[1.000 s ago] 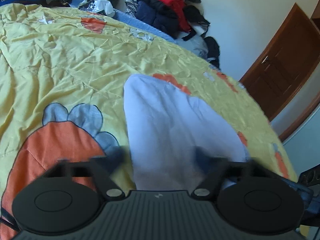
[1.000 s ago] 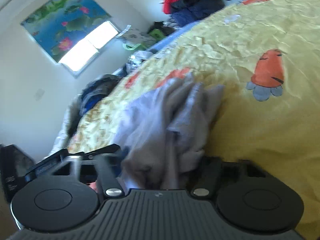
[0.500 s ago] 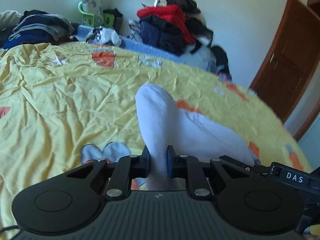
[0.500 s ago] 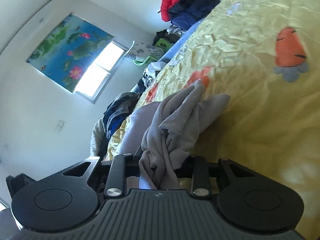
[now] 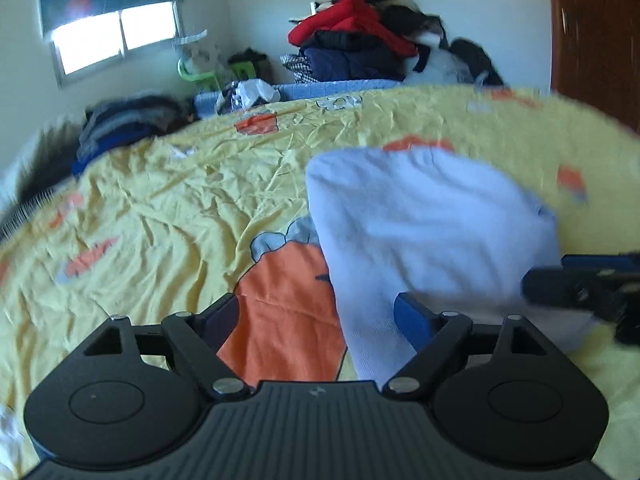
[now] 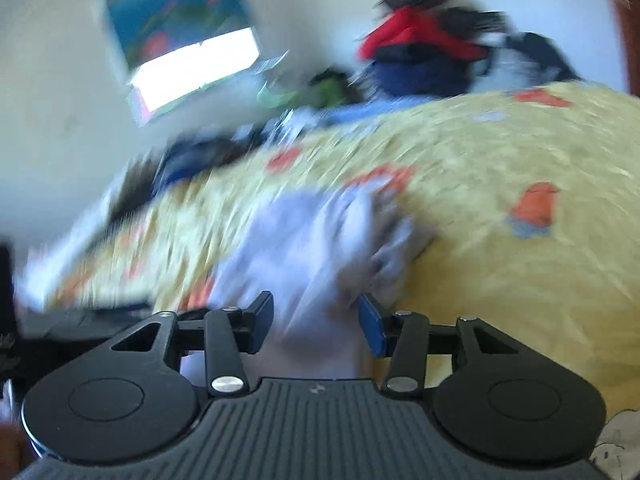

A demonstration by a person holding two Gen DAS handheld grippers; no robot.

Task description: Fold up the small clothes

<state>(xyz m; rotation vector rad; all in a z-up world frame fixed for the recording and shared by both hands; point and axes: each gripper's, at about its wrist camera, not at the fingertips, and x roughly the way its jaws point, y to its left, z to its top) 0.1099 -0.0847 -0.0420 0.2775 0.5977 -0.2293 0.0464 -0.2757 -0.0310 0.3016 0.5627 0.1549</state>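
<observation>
Opening, both tongs (image 5: 316, 316) (image 6: 316, 318) straddle the pale garment (image 5: 424, 224) ungripped; only the right view shows its bunched end (image 6: 384, 240)

A bed covered by a wrinkled yellow bedspread (image 5: 168, 216) printed with orange carrots carries everything. A pale blue-white garment (image 5: 424, 220) lies on it, over part of a big carrot print. Along the far edge sits a pile of dark and red clothes (image 5: 360, 48), a heap of dark blue clothes (image 5: 120, 124) to the left, and something white and crumpled (image 5: 248, 94) between them
</observation>
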